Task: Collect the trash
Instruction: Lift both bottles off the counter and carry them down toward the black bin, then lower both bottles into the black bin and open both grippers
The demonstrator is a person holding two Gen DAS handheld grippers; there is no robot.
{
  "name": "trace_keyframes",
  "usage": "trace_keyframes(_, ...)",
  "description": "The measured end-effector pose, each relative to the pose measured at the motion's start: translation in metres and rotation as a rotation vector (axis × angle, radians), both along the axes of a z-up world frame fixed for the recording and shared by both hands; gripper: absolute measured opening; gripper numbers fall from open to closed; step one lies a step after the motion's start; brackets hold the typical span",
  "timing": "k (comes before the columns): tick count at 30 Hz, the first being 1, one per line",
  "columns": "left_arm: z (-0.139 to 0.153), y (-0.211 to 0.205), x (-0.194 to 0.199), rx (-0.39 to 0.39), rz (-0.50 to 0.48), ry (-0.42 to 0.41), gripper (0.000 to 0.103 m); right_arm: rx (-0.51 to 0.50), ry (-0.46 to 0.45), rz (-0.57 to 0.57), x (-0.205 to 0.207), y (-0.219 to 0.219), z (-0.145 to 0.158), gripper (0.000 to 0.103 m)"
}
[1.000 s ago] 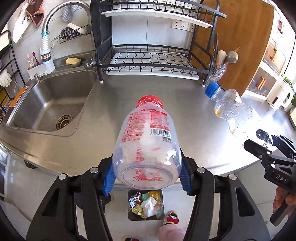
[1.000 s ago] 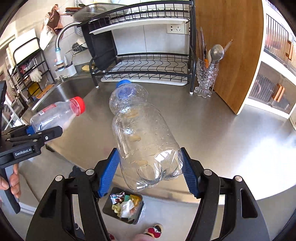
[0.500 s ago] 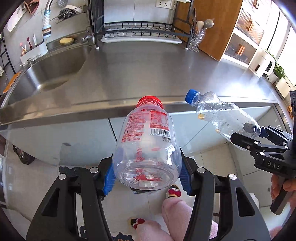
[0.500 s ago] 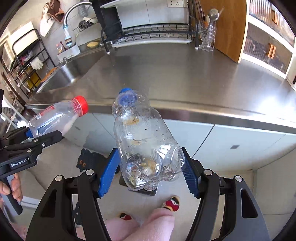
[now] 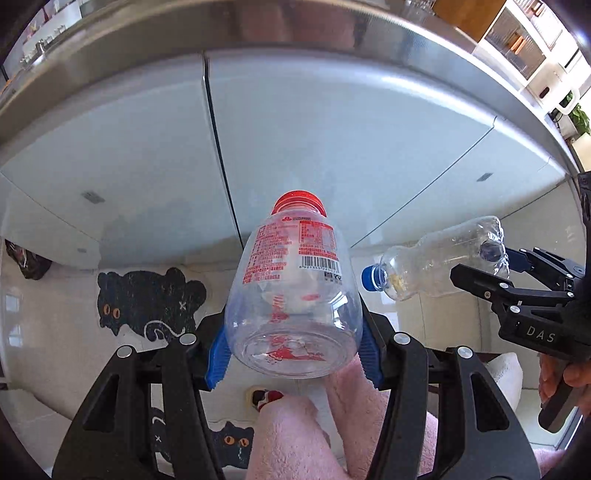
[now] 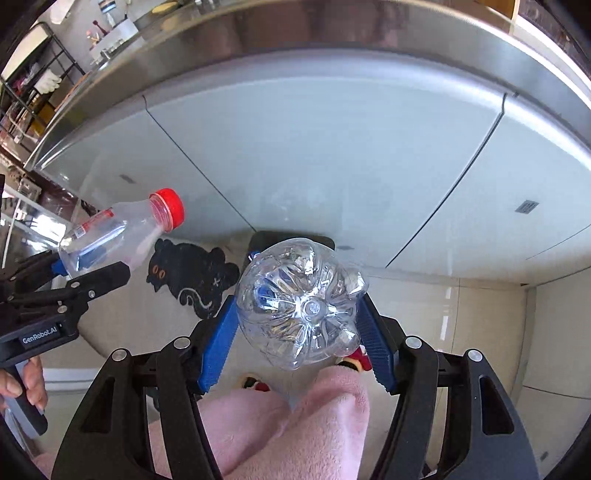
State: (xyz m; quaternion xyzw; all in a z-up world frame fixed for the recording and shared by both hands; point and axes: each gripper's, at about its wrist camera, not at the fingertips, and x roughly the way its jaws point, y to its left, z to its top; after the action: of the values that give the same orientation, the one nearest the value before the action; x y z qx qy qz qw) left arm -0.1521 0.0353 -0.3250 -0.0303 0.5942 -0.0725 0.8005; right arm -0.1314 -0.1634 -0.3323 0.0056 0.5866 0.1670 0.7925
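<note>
A clear bottle with a red cap point(image 5: 291, 280) and red print is clamped at its base between the blue pads of my left gripper point(image 5: 293, 350), cap pointing away. My right gripper point(image 6: 295, 339) is shut on a crumpled clear bottle with a blue cap point(image 6: 299, 302), seen base-on. Both grippers point steeply down at the floor in front of the cabinets. The dark rim of a bin point(image 6: 291, 236) shows just beyond the crumpled bottle. Each wrist view also catches the other gripper with its bottle: the right gripper point(image 5: 491, 266) and the left gripper point(image 6: 85, 273).
Pale cabinet doors point(image 5: 332, 140) under the steel counter edge point(image 5: 295, 33) fill the upper view. A black cat-shaped mat point(image 5: 147, 299) lies on the tiled floor. The person's pink trouser legs point(image 6: 295, 424) and slippers are directly below the grippers.
Both grippers have dropped from above the countertop to below its edge and tipped further downward, each still holding its bottle. The sink and dish rack have left the view.
</note>
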Motion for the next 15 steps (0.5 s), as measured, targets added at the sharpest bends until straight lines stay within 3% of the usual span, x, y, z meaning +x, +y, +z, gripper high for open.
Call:
trace_keyframes(7, -0.084, -0.004, 0.032, 0.011, -0.004, 0.125, 0.054, -0.029, 0.059, -0.008, 0.028, 0.024, -0.064, 0.065)
trace_keyframes(15, -0.155, -0.001, 0.057, 0.004, -0.019, 0.229, 0.054, -0.06, 0.163, -0.034, 0.06, 0.04, -0.13, 0.065)
